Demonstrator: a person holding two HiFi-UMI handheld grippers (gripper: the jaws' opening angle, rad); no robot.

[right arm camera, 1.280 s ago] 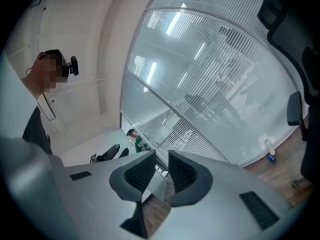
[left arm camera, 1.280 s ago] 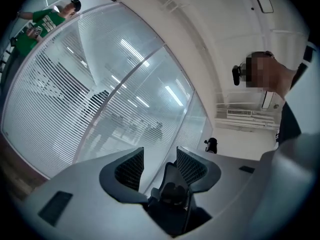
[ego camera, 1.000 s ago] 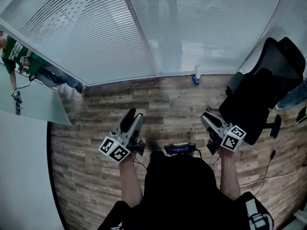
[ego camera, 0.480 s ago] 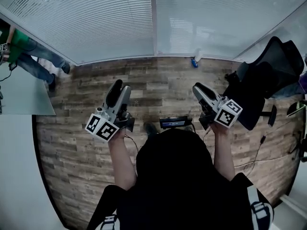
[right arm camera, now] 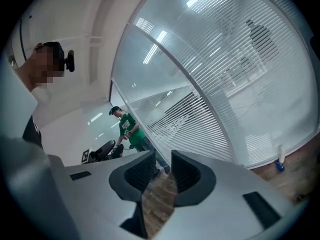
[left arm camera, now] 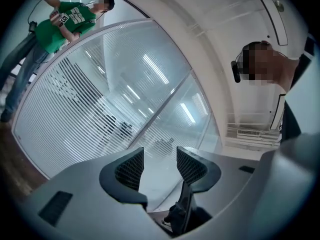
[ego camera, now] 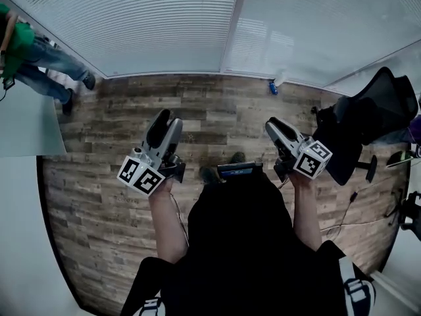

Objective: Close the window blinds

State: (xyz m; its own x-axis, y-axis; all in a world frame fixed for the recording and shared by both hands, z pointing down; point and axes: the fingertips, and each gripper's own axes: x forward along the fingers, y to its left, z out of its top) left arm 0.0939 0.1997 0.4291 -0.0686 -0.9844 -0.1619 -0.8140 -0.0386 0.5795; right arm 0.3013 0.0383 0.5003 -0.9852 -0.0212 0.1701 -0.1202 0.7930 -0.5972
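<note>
Window blinds (ego camera: 151, 25) beyond wood floor (ego camera: 217, 114), left tongs (ego camera: 166, 116) and right tongs (ego camera: 272, 124) apart, empty, chair (ego camera: 368, 120) rightward

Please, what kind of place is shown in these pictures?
Most likely an office: long window blinds along one side, a black swivel chair and a wood-look floor.

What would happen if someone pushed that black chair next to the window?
The black office chair would probably roll, not tip: its base looks like spread legs, likely on casters, and the wood floor looks smooth. Its tall back suggests a high push might rock it. It looks bulky, so probably heavy to lift.
</note>
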